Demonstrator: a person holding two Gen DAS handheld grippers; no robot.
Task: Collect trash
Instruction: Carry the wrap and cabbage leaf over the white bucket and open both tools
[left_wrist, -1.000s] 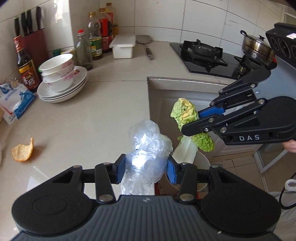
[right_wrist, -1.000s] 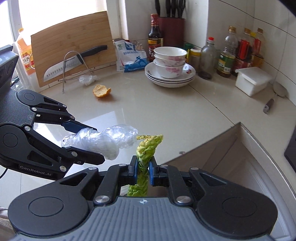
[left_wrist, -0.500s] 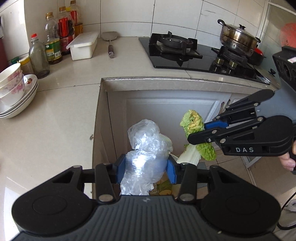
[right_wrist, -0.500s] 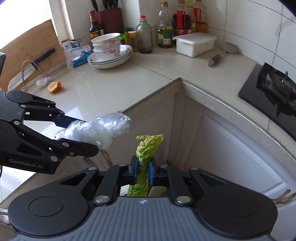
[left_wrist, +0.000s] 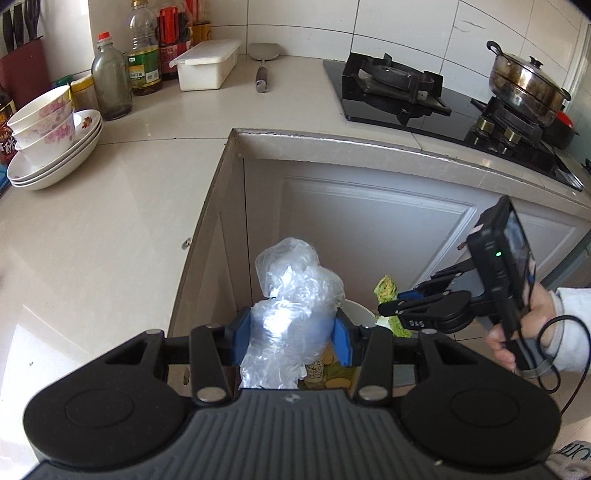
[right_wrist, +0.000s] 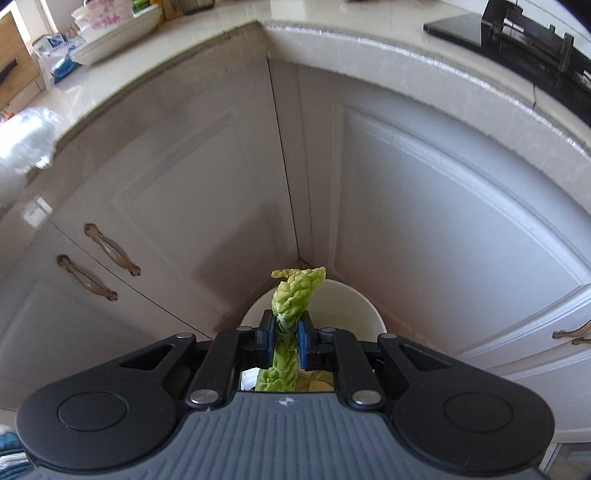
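A crumpled clear plastic bag (left_wrist: 291, 314) is clamped between the blue pads of my left gripper (left_wrist: 291, 338), held beyond the counter's edge above a white bin (left_wrist: 360, 314) on the floor. Scraps show in the bin behind the bag. My right gripper (right_wrist: 286, 339) is shut on a green cabbage leaf (right_wrist: 293, 295), which hangs right over the white bin (right_wrist: 347, 306) in the cabinet corner. In the left wrist view the right gripper (left_wrist: 395, 306) sits low at the right with the cabbage leaf (left_wrist: 386, 290) in its tips, a hand holding it.
White cabinet doors (right_wrist: 424, 221) with brass handles (right_wrist: 110, 254) flank the bin. Stacked bowls and plates (left_wrist: 48, 144), bottles (left_wrist: 142, 55), a white box (left_wrist: 207, 66), a spatula (left_wrist: 262, 62), a gas hob (left_wrist: 399, 85) and a steel pot (left_wrist: 524, 85) stand on the counter (left_wrist: 110, 221).
Both grippers have left the counter and come down over the bin. The right one dropped well below counter level with the leaf. The left shifted a little, still holding the bag.
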